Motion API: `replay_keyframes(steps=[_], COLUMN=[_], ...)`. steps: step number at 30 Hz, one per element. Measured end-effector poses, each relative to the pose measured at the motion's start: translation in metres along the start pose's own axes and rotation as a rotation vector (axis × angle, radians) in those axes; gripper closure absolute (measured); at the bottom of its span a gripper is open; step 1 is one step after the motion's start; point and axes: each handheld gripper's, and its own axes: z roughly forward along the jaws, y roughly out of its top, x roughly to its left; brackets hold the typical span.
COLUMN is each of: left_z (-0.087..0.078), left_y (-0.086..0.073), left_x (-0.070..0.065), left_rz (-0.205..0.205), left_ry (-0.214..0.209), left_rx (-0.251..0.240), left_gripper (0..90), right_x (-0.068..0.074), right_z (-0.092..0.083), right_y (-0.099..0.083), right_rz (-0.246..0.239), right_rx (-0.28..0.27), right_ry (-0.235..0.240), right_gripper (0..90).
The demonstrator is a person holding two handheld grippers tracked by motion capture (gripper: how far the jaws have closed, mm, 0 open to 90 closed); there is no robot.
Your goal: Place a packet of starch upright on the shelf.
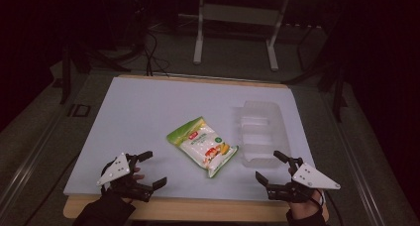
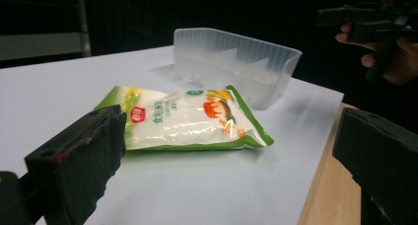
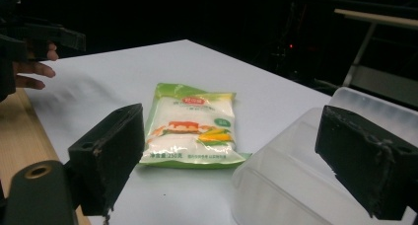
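A green and white bag (image 1: pixel 203 146) is seen lying flat at the centre of the high view, on the white counter (image 1: pixel 148 112). A clear tray (image 1: pixel 261 132) is set just right of it, close to the bag's corner. The left claw (image 1: pixel 149 168) is held at the lower left, its jaws spread wide with nothing between them. The right claw (image 1: pixel 271 166) is held at the lower right, likewise open and empty, near the tray's front end.
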Motion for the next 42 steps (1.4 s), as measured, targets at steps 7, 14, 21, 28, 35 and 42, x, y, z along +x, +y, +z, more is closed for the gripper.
replay_keyframes(steps=[7,14,21,28,35,42], left_z=[0.003,0.007,0.002,0.000,0.012,0.022], left_y=[0.000,0.008,0.029,0.045,0.056,0.068], left_x=[-0.001,-0.006,-0.007,0.000,0.005,0.015], left_rz=[-0.009,-0.064,-0.059,-0.034,-0.015,0.004], left_ry=[-0.087,-0.132,-0.130,-0.102,-0.111,-0.085], left_rx=[0.001,0.063,0.076,0.046,0.093,0.123], left_gripper=[1.9,1.8,2.1,2.7,2.7,2.6], right_x=[0.003,0.004,0.008,0.010,0.014,0.016], right_z=[-0.001,0.000,0.000,0.001,0.001,0.003], right_y=[0.003,0.003,0.005,0.006,0.010,0.011], right_rz=[-0.030,-0.003,-0.016,-0.007,0.000,-0.009], right_rx=[-0.010,0.008,0.006,-0.003,-0.028,-0.020], right_ry=[0.003,0.010,0.024,0.052,0.047,0.043], right_gripper=[11.4,11.4,11.2,10.3,10.1,10.1])
